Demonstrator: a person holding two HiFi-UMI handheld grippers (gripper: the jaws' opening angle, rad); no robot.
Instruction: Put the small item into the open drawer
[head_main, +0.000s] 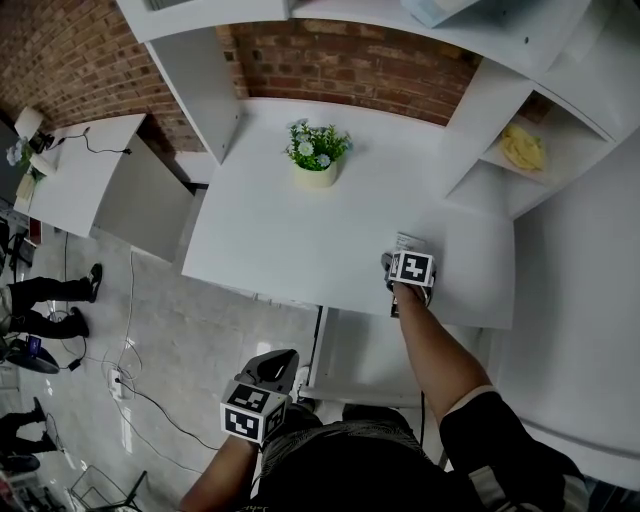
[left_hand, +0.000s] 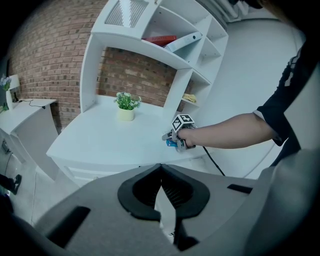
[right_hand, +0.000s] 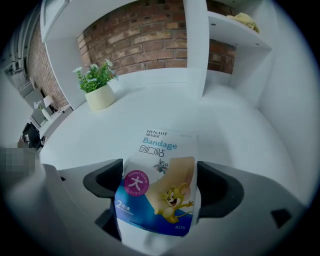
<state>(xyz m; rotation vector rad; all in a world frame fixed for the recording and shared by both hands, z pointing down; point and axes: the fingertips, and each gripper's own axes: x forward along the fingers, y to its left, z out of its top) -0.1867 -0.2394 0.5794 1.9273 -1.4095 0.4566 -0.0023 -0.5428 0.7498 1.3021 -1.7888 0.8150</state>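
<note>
Okay, bandage packet (right_hand: 161, 150) first: a flat printed film pouch, lying face up on the white desk (head_main: 300, 230) near its front edge, on the right side. We judge it very light, thin and floppy, and glossy so likely slick. It's not fragile, but it will buckle if squeezed hard. Lying flat, it gives little to pinch from above, so we'd take it across its narrow width at the long edges, about mid-length, with a light squeeze, or tip one edge up first. Right gripper (right_hand: 161, 181) straddles it with jaws spread wide, one just beside each long edge, nothing gripped as far as we see. Potted plant (head_main: 317, 155) sits well apart, toward the brick wall. White panel below the desk front may be the open drawer, we can't tell. Left gripper (left_hand: 161, 170) hangs low off the desk, jaws closed together, empty.
</note>
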